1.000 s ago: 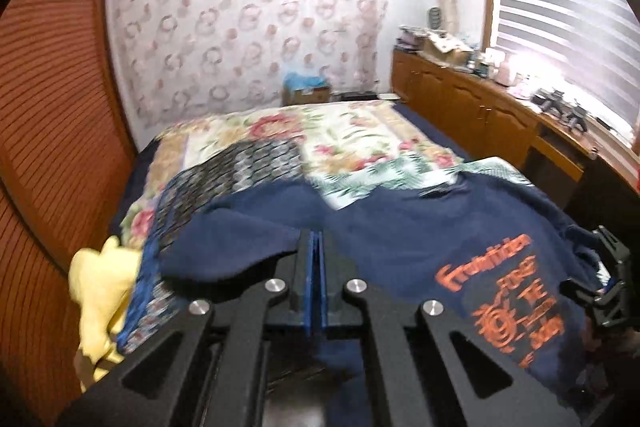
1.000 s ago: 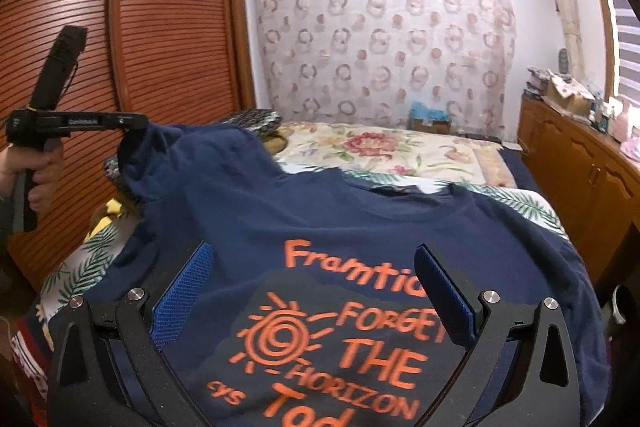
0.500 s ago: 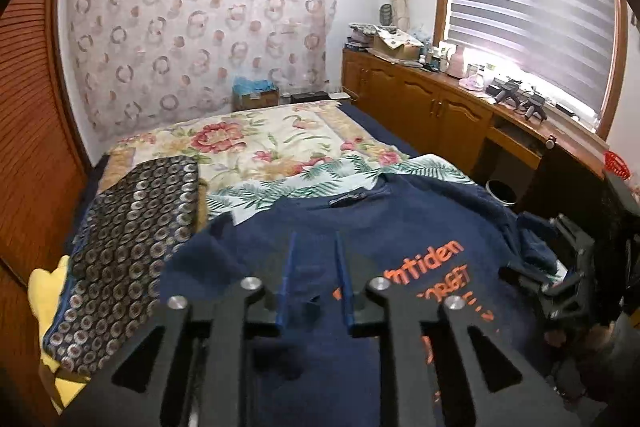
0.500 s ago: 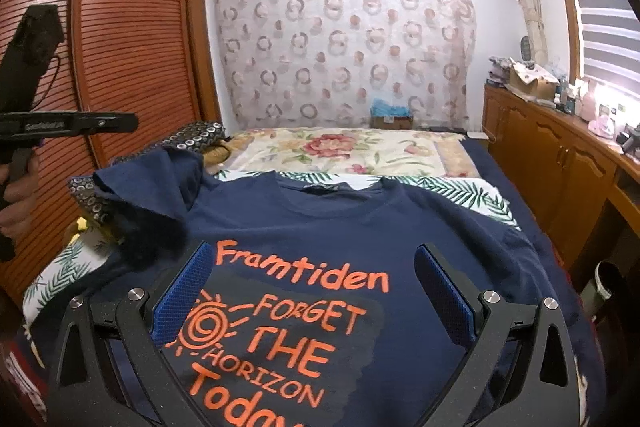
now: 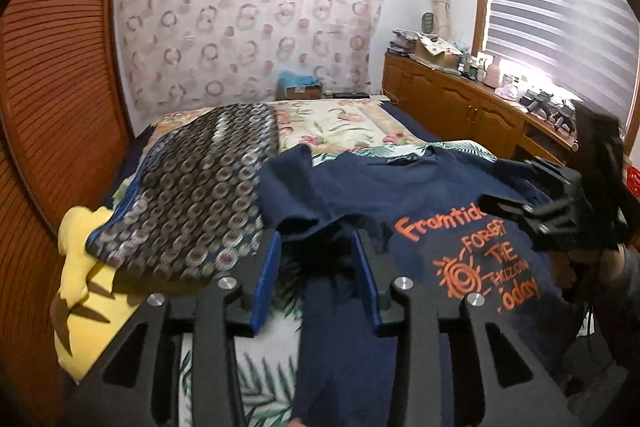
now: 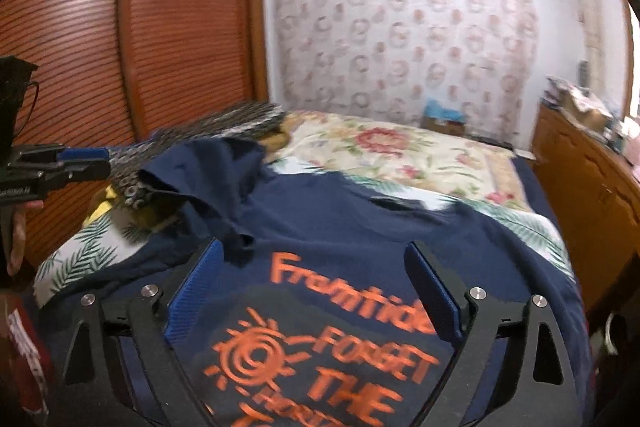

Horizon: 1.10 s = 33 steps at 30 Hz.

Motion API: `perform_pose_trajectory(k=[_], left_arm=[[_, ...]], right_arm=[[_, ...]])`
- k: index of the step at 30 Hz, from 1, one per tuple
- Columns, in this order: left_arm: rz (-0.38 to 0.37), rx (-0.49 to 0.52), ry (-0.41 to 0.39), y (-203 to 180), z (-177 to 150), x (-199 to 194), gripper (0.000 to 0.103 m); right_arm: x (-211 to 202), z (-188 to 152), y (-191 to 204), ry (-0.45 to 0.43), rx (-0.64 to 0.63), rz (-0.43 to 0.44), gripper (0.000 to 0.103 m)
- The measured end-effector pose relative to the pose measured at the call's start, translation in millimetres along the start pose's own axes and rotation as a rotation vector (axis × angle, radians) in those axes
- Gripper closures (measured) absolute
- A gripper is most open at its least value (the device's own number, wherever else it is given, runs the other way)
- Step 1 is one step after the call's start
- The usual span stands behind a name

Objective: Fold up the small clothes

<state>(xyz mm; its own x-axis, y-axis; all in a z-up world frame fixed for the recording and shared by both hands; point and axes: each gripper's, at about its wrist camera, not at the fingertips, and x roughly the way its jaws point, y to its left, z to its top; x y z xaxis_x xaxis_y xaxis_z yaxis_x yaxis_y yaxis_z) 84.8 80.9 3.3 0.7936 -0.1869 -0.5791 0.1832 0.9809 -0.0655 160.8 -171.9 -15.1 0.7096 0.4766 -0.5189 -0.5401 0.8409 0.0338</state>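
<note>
Navy tee lies print-up on bed, left sleeve flopped over. Left tool has just been opening, narrow gap, prob. nothing gripped. Right tool wide, just closing slightly, empty above print.

The T-shirt lies spread on the near part of the bed, its collar toward the far wall. Its sleeve is folded inward and rests on the shirt's body. Left of the shirt lies a patterned cloth, its near end on a yellow cloth at the bed's left edge. A wardrobe stands left of the bed, a cabinet right of it, a curtain behind, with a box at its foot.
</note>
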Motion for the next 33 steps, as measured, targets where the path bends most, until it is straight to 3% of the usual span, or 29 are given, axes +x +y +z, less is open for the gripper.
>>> perform_pose_trajectory(k=[12,18,21,24,28,33], left_arm=[[0.058,-0.059,-0.018,34.0,-22.4,-22.3,0.065],[0.076,-0.066,-0.02,42.6,-30.4,-25.9,0.065],[0.072,-0.073,-0.016,42.8,-33.1,-24.6,0.065],[0.061,-0.08,-0.019,41.4,-35.0,-24.1,0.065],[0.052,-0.087,-0.019,38.5,-36.9,-23.4,0.065],[0.032,-0.084,-0.023,30.0,-36.9,-22.4,0.065]], right_arm=[[92.9,49.9,70.2,0.099,-0.06,0.242,0.028],[119.8,56.1,110.2,0.142,-0.111,0.311,0.037],[132.6,55.9,126.8,0.159,-0.156,0.293,0.045],[145.0,55.6,131.0,0.172,-0.167,0.262,0.062],[154.7,56.4,121.5,0.184,-0.152,0.246,0.096],[137.1,67.6,96.0,0.13,-0.099,0.221,0.1]])
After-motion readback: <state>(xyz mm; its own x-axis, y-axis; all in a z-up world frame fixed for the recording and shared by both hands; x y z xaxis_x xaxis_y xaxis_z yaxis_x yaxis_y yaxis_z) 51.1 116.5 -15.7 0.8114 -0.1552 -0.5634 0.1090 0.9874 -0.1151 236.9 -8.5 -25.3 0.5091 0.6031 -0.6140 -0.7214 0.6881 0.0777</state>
